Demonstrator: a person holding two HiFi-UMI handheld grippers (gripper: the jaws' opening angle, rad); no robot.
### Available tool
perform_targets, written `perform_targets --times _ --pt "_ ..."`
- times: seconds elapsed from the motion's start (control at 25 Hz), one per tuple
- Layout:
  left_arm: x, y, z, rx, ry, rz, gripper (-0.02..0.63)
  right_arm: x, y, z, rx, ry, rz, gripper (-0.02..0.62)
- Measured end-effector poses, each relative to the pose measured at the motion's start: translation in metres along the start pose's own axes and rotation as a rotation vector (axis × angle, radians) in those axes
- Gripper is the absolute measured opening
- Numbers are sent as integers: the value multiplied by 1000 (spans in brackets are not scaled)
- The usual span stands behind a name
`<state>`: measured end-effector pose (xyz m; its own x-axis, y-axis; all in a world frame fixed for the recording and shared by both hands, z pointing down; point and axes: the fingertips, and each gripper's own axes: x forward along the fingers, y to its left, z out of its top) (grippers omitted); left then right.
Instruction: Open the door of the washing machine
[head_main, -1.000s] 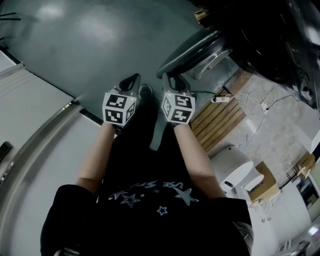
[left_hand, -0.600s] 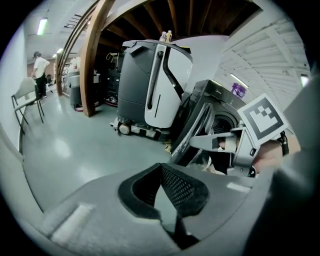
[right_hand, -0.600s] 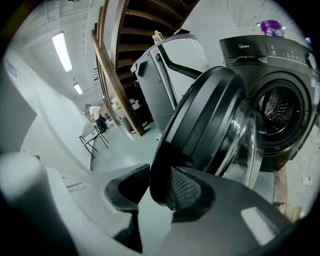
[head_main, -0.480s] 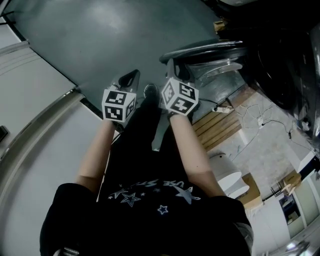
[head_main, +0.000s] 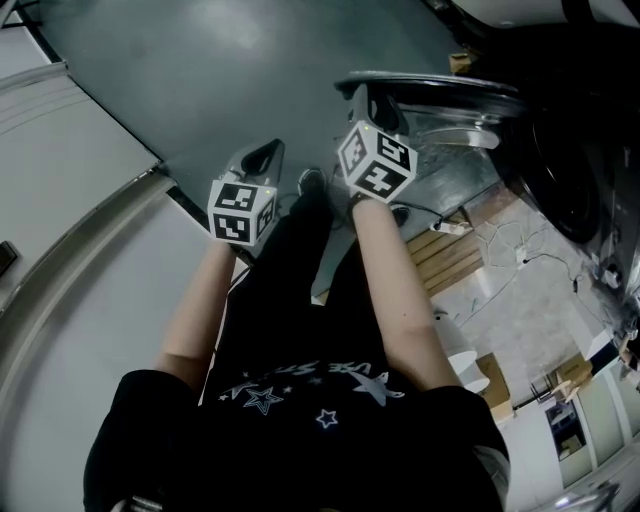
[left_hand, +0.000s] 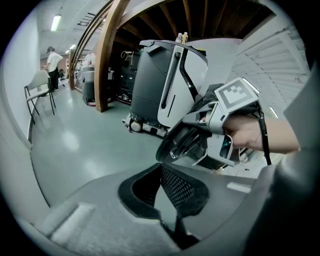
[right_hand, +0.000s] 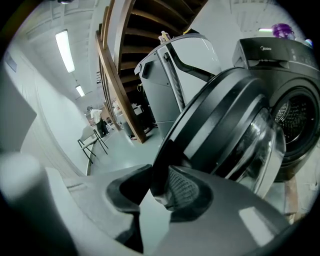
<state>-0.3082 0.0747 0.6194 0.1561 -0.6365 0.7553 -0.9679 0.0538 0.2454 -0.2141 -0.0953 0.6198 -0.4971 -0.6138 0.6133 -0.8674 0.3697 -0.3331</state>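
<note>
The washing machine (right_hand: 295, 120) stands at right, its door (right_hand: 230, 125) swung well out. The right claw (right_hand: 159, 186), its jaws just closing, clenches the door by its edge; hold squarely and follow the door's arc. The left claw (left_hand: 160, 182) hangs released, empty.

Dressed in a black short-sleeved T-shirt (head_main: 300, 435) printed across the chest with pale stars and a line of pale outlined lettering, above black trousers (head_main: 300, 280) and a grey shoe (head_main: 311, 181). Fitted on the left side with a tool (head_main: 262, 158) moulded in matt grey plastic, broad and rounded at the body, narrowing into two jaws lined with black pads, one pad face covered in a fine dotted mesh. Capped just ahead of the wrist by a white cube (head_main: 241, 212) bearing bold black square markers on every face that shows.
</note>
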Motion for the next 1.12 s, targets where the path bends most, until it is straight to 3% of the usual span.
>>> perform_targets --times 0.32,0.64,1.12 --pt "-1 25 -1 -21 3 19 11 27 11 25 -6 -32 58 112" --pt "0 23 27 11 11 -13 11 3 23 35 -4 -6 70 112" --pt "-35 -83 73 144 -75 -55 11 -118 -46 84 4 -106 71 112"
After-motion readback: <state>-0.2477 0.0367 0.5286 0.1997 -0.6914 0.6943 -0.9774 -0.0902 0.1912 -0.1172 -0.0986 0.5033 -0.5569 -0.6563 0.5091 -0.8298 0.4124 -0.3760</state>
